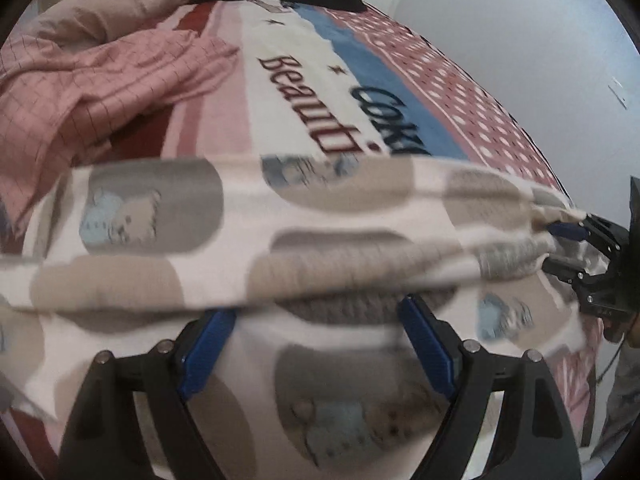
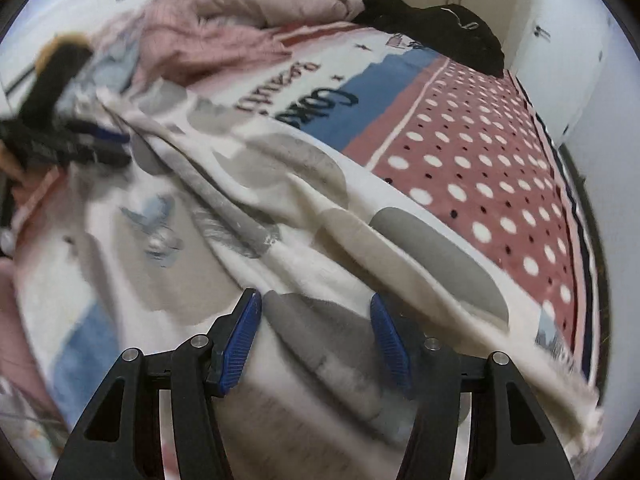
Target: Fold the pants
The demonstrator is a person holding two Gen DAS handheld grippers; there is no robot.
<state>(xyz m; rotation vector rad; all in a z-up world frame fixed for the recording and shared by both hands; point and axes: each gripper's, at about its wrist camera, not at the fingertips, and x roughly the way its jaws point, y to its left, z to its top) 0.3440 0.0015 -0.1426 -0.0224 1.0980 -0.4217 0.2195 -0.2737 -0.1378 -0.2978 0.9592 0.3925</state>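
One pants (image 1: 320, 216), two tools (image 1: 320, 320) (image 2: 316, 320) gripping

The cream fleece pants with grey and beige oval patches (image 1: 248, 236) are seen as soft, matt, slightly fuzzy cloth. The bed's printed blanket in pink, white and blue (image 2: 472, 168) looks like matt, short-napped cloth. A pink checked cloth (image 1: 100, 80) appears thin and crumpled; a black garment (image 2: 440, 28) is dull cloth. Ribbed blue pads (image 2: 240, 344) are shown on matt black plastic jaws, held with shiny metal pins (image 2: 500, 358).
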